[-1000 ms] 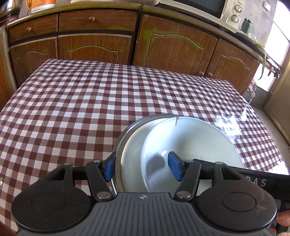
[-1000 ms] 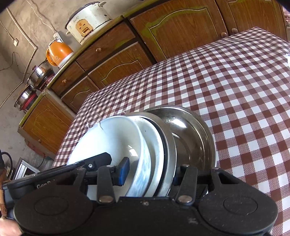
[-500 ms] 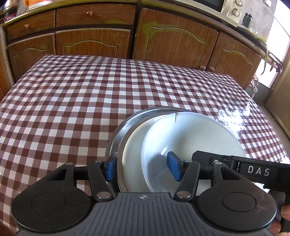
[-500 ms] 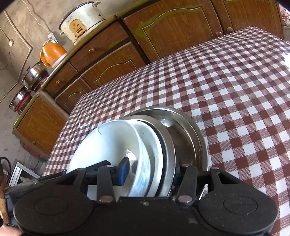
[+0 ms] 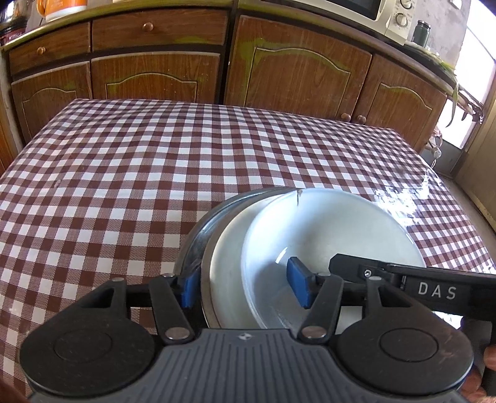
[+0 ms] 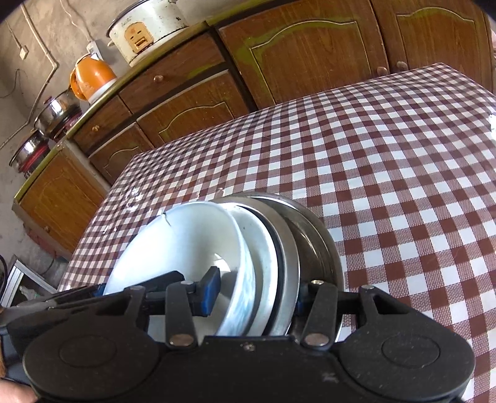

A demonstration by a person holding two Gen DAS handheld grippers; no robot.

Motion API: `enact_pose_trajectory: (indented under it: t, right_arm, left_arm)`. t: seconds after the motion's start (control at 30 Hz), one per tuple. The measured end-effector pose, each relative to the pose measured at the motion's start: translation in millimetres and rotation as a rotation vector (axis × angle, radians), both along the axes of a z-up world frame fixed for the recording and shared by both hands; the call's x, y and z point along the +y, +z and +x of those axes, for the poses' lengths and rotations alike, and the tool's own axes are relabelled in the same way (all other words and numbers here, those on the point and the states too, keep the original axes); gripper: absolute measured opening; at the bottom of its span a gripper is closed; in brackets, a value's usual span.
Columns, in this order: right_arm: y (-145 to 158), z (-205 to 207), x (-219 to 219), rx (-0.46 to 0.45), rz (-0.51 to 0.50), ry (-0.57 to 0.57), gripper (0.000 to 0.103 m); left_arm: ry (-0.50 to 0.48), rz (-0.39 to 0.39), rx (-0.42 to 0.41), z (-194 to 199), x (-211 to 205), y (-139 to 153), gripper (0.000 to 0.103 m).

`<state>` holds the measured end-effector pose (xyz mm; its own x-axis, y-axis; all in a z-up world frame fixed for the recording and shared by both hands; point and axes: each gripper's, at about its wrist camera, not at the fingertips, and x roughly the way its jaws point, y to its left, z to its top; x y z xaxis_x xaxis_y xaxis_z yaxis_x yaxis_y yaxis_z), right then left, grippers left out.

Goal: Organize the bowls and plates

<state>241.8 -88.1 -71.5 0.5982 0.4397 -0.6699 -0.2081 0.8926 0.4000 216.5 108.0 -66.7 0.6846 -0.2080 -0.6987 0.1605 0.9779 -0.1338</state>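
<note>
A stack of dishes is held above the checked table: a chipped white bowl [image 5: 334, 229] on top, a white plate [image 5: 229, 260] under it, and a steel plate [image 5: 198, 235] at the bottom. My left gripper [image 5: 245, 288] is shut on the stack's near rim, one finger outside the steel plate and one inside the bowl. My right gripper [image 6: 254, 297] is shut on the opposite rim of the same stack: white bowl [image 6: 183, 238], white plate [image 6: 263, 248], steel plate [image 6: 319, 248]. The right gripper's body shows in the left wrist view [image 5: 418, 285].
The red-and-white checked tablecloth [image 5: 155, 173] covers the table. Brown wooden cabinets [image 5: 297, 68] stand behind it. A microwave [image 5: 387, 12] sits on the counter at right. A rice cooker [image 6: 145, 28], orange kettle [image 6: 90, 77] and steel pots [image 6: 55, 114] stand on the counter at left.
The stack, held by both grippers, has shifted slightly; the views have tilted a little. Both grips are unchanged.
</note>
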Motion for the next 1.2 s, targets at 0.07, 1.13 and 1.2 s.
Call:
enact_pose_trajectory:
  t: [0.07, 1.13, 1.2]
  right_arm:
    - [2, 1, 2, -0.001, -0.014, 0.019, 0.056]
    - [55, -52, 21, -0.142, -0.202, 0.116, 0.08]
    - [60, -61, 20, -0.153, -0.197, 0.113, 0.08]
  left_arm:
    - [0.001, 0.002, -0.001, -1, 1, 0, 0.061]
    - [0.091, 0.093, -0.097, -50, 10, 33, 0.087]
    - [0.101, 0.083, -0.108, -63, 10, 42, 0.092]
